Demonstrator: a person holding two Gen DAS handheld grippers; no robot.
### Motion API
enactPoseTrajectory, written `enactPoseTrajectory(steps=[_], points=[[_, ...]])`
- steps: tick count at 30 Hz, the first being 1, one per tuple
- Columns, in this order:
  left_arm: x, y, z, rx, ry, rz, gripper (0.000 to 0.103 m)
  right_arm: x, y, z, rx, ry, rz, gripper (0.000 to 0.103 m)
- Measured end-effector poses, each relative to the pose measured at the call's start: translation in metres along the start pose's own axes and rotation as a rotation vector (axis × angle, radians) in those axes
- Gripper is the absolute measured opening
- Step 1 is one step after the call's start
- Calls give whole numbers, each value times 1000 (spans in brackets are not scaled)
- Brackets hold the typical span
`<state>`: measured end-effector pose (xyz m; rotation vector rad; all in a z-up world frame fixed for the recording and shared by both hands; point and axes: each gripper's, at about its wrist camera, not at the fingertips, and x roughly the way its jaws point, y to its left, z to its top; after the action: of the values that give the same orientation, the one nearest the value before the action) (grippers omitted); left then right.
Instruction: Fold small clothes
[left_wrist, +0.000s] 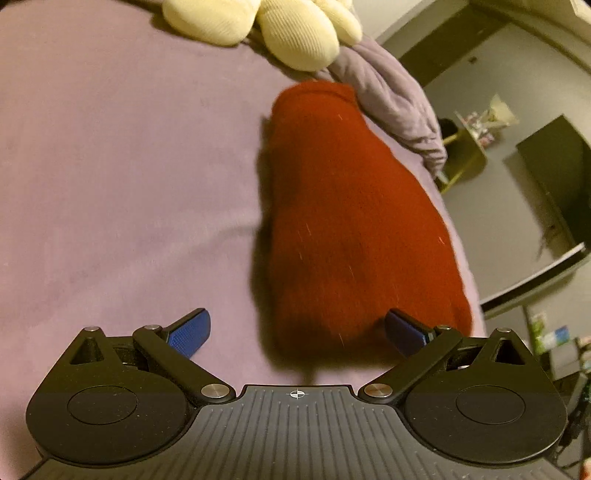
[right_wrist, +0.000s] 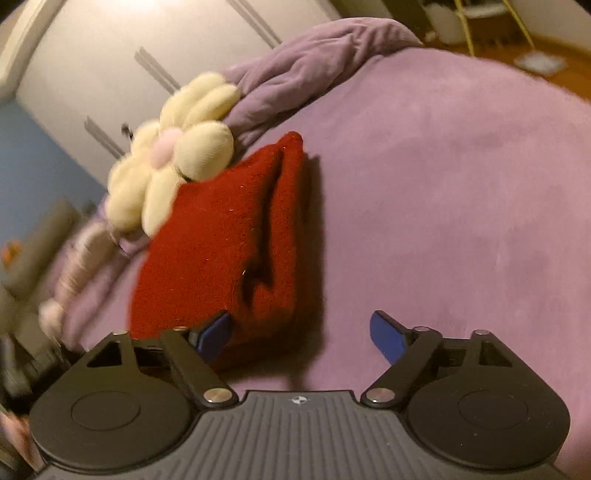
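A dark red knitted garment lies folded into a long bundle on the purple bed cover. My left gripper is open wide just in front of its near end, and no pad touches the cloth. In the right wrist view the same red garment shows a folded seam along its right side. My right gripper is open at the garment's near right corner. Its left blue pad overlaps the red edge in the picture; the right pad is over bare cover. Nothing is gripped.
A cream flower-shaped plush rests against the garment's far end, also as cream plush at the top. A bunched purple blanket runs along the bed's edge. White wardrobe doors, a yellow-framed stand and floor lie beyond.
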<state>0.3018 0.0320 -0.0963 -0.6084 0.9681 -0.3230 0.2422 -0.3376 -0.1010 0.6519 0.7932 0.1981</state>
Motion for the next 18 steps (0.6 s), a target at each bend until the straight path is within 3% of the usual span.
enactPoseTrajectory(steps=[3, 6, 9, 11, 13, 14, 16, 17, 18], points=[[-1, -8, -17, 7, 7, 10, 103, -1, 1, -11, 88, -5, 56, 78], [6, -19, -22, 39, 1, 55, 103, 8, 2, -17, 169, 13, 112, 69], [17, -31, -23, 84, -20, 146, 103, 22, 7, -19, 219, 3, 127, 49], [19, -35, -24, 123, -43, 195, 103, 31, 10, -18, 249, -1, 125, 25], [18, -35, -23, 133, -60, 238, 103, 33, 12, -17, 282, -11, 148, 12], [16, -31, -22, 127, -64, 248, 103, 32, 11, -17, 290, -24, 183, 12], [11, -22, -15, 111, -69, 273, 103, 27, -4, -19, 384, -72, 352, 12], [6, -16, -13, 110, -68, 285, 103, 26, -12, -20, 426, -77, 388, 12], [3, -11, -10, 115, -61, 280, 103, 24, -17, -18, 415, -67, 330, 12]])
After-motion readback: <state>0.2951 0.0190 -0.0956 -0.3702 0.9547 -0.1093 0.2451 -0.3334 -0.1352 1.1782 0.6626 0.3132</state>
